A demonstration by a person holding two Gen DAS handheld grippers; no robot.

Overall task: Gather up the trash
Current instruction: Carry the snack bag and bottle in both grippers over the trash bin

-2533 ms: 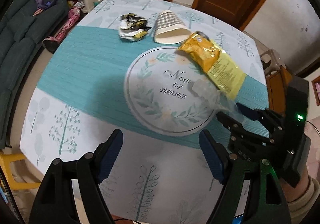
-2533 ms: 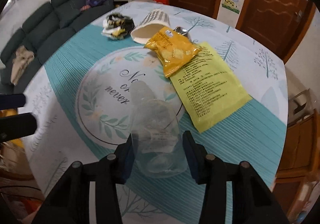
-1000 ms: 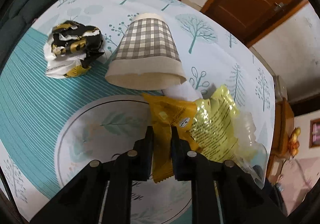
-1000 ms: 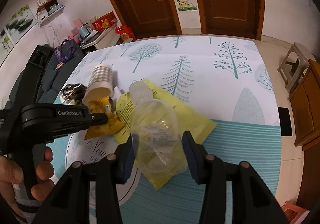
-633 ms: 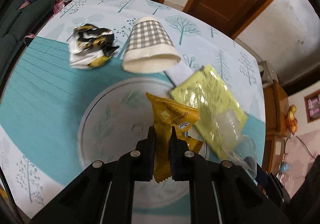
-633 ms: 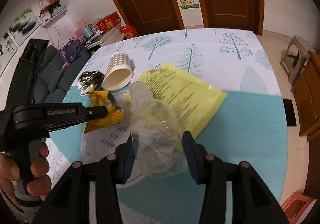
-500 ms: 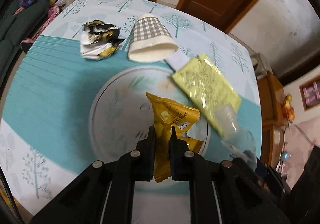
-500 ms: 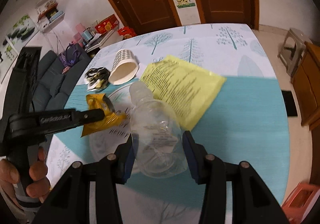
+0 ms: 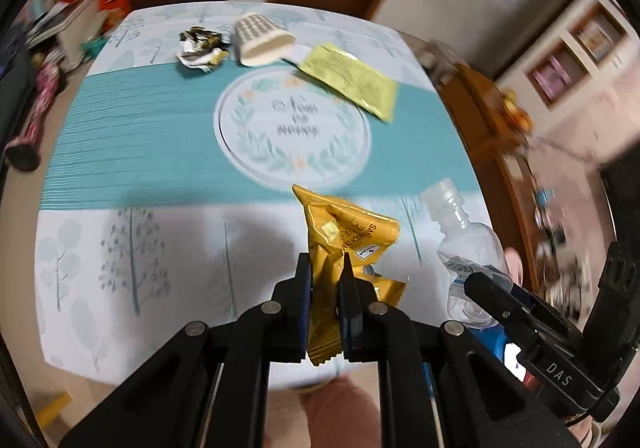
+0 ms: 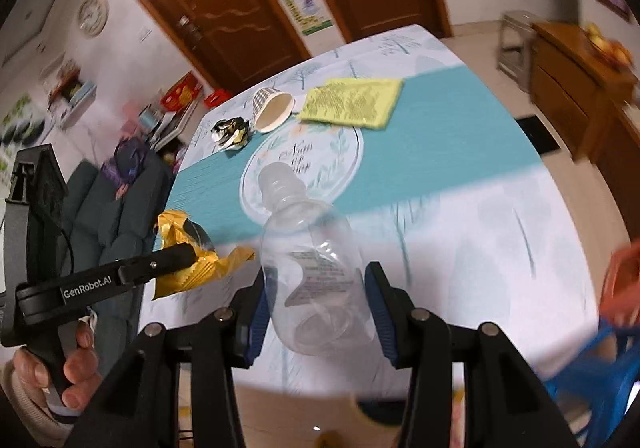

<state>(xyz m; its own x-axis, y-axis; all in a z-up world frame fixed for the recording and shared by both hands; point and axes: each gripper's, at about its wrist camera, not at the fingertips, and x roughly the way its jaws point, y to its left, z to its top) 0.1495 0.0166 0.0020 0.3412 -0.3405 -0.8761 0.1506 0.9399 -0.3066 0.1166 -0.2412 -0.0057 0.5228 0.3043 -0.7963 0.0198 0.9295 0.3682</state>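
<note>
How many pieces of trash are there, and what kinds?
Wrappers: 2, the orange wrapper in the left gripper and the crumpled wrapper
Plastic bottle, in the right gripper: 1
Paper cup: 1
Yellow packet: 1
Total: 5

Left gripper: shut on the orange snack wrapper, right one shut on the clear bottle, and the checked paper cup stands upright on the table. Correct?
Not quite. The checked paper cup lies on its side, mouth open sideways, as the right wrist view shows. The rest holds: the left gripper is shut on the orange snack wrapper, the right gripper on the clear bottle.
</note>
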